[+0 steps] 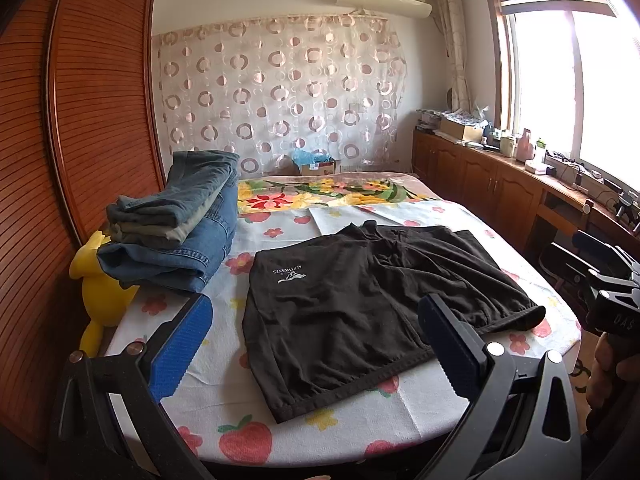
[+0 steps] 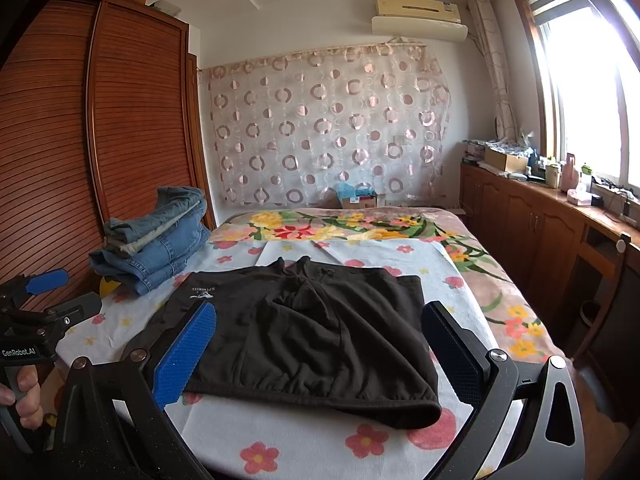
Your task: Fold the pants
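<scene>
A pair of black pants lies spread flat on the flowered bed sheet, with a white logo near its left side; it also shows in the right wrist view. My left gripper is open and empty, hovering over the near edge of the pants. My right gripper is open and empty, above the pants' near right part. The right gripper's body shows at the right edge of the left wrist view. The left gripper's body shows at the left of the right wrist view.
A stack of folded jeans sits at the bed's left, also in the right wrist view. A yellow plush toy lies beside it. A slatted wooden wardrobe stands left. Cabinets with clutter run under the window.
</scene>
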{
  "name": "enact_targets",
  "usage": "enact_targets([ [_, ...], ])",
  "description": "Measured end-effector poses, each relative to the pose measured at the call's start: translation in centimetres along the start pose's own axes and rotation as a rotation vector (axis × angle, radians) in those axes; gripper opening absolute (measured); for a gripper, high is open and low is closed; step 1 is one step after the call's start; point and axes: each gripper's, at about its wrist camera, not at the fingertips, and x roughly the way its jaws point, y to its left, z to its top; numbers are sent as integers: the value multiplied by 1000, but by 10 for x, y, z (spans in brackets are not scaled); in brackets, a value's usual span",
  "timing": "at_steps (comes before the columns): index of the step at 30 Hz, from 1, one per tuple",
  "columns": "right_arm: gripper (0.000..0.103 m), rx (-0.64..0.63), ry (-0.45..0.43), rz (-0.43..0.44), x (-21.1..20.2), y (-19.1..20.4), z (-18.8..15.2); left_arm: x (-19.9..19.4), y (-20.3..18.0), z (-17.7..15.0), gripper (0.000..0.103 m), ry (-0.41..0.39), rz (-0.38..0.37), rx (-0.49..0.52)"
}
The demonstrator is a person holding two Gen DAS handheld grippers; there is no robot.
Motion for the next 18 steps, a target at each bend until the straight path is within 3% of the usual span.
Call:
enact_targets([
  [18,102,4,-2,-3,-1,0,-1,-4,-2,2,103,-8,0,3],
])
